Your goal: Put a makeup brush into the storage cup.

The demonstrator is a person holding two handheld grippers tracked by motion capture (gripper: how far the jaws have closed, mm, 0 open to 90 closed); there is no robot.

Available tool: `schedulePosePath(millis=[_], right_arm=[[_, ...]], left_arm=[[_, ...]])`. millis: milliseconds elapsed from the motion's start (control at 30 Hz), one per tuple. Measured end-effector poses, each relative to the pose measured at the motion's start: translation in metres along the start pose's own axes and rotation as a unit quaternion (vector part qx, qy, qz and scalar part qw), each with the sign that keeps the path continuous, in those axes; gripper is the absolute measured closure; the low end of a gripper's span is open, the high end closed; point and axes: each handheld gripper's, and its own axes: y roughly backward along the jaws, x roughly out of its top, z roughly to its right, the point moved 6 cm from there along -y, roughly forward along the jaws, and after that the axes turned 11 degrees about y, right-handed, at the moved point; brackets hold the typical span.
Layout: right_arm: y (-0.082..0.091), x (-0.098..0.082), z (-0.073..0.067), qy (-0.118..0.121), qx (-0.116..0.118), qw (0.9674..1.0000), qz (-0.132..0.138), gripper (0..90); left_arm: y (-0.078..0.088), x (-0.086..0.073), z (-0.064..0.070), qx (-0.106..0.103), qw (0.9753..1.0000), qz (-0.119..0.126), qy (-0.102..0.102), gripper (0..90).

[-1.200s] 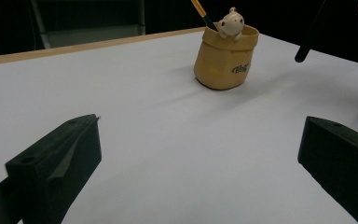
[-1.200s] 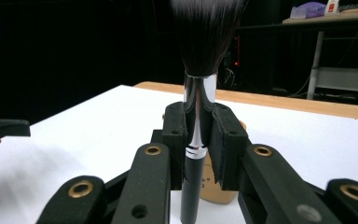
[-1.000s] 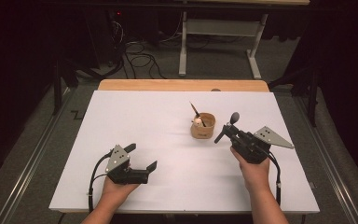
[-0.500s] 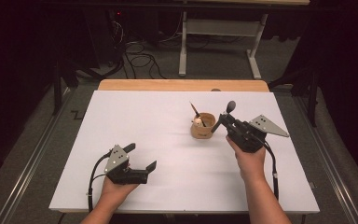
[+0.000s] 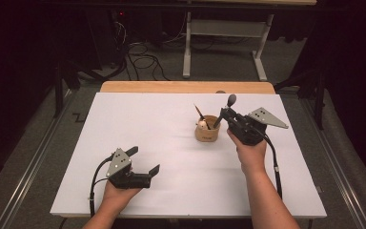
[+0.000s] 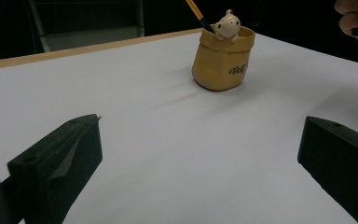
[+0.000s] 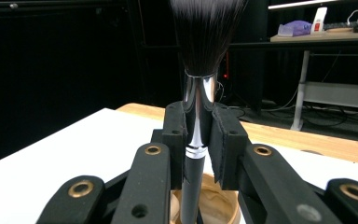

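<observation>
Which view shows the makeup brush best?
The right gripper view: the brush stands close up between the shut right gripper, bristles up. The high view shows it small beside the pot.

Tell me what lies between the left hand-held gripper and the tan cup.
Nothing: in the left gripper view, only bare white table stretches from the open left hand-held gripper to the tan cup.

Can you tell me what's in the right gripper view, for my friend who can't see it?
The right gripper holds a makeup brush upright, its black fingers squeezing the shiny silver neck. Fluffy dark bristles fan out above, and a tan cup sits just below on the white table.
</observation>
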Motion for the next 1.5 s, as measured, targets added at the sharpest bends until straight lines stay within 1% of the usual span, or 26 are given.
schedulePosePath(millis=[67,100,200,533,1067,1500], right_arm=[[-0.004,-0.002,0.001,0.002,-0.002,1.0,-0.005,79.3],[-0.005,-0.003,0.001,-0.002,-0.002,1.0,-0.007,79.3],[-0.009,-0.005,0.003,0.003,-0.005,0.9999,-0.013,79.3],[-0.018,-0.011,0.005,0.002,-0.003,0.9995,-0.031,79.2],[-0.026,-0.021,0.002,-0.002,0.001,0.9988,-0.049,79.2],[-0.031,-0.03,-0.002,-0.003,0.004,0.9979,-0.064,79.1]], left_arm=[[0.001,0.0,0.0,-0.001,1.0,0.0,0.001,0.6],[0.001,0.0,-0.001,0.0,1.0,0.001,0.001,0.6],[0.002,0.001,-0.001,0.0,1.0,0.003,0.002,0.6],[0.002,0.001,-0.001,-0.001,1.0,0.004,0.001,0.7],[0.003,0.002,-0.002,-0.001,1.0,0.003,0.0,0.7],[0.004,0.003,-0.002,0.0,1.0,0.007,0.001,0.8]])
